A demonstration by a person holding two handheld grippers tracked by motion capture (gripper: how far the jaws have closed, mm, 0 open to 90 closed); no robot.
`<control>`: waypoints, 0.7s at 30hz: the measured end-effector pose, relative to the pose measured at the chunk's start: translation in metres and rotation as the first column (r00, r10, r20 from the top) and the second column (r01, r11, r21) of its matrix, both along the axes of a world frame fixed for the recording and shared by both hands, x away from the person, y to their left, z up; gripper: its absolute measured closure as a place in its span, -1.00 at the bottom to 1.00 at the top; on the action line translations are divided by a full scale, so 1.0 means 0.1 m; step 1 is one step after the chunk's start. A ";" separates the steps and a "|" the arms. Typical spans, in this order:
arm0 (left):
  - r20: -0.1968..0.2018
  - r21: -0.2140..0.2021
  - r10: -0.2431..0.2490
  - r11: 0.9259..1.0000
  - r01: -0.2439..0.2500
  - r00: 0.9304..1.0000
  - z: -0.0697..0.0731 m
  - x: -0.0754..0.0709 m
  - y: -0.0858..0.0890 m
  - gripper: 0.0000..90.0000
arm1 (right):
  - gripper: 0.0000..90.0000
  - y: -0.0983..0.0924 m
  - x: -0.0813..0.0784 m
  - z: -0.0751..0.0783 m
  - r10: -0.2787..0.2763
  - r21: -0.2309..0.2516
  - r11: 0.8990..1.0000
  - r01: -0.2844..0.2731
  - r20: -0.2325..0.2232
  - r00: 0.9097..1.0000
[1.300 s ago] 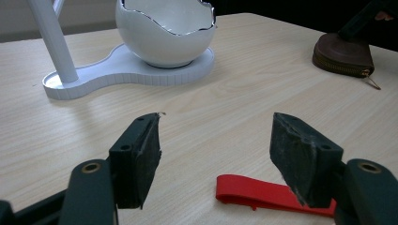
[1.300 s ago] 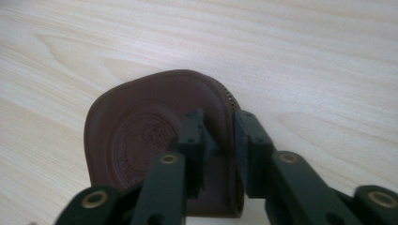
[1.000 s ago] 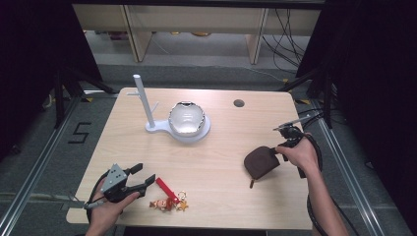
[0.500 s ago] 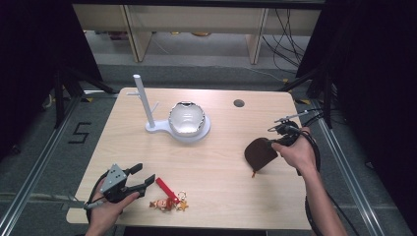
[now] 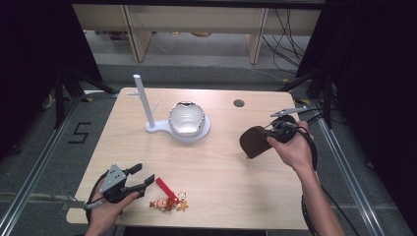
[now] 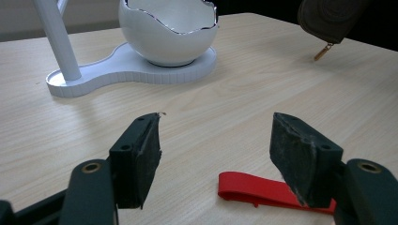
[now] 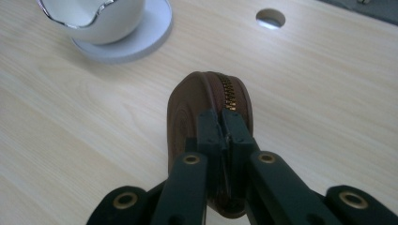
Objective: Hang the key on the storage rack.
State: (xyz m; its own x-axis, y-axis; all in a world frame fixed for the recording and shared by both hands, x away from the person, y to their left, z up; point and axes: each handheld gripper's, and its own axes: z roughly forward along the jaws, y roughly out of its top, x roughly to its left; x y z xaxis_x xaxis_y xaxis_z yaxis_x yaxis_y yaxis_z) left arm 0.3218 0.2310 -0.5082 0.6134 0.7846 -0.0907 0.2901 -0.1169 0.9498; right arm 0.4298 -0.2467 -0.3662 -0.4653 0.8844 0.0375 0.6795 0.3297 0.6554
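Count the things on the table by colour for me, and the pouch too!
White: 1, the stand with its bowl
Brown: 1, the pouch in the right claw
Red: 1, the keychain
Total: 3

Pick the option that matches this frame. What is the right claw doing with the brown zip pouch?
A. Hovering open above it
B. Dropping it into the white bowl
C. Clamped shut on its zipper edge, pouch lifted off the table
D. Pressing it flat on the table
C: the right claw is pinched on the brown zip pouch at the zipper, and the pouch hangs above the table.
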 end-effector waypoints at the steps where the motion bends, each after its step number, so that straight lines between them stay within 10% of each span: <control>1: 0.001 0.000 0.001 1.000 -0.001 1.000 0.00 0.00 0.00 -0.26 | 0.96 0.00 0.01 0.01 0.013 0.002 1.000 -0.013 0.021 1.000; 21: -0.004 0.008 0.011 1.000 -0.011 1.000 0.00 -0.02 0.02 -0.26 | 0.96 0.28 0.08 0.20 0.060 0.041 0.997 -0.063 0.079 0.995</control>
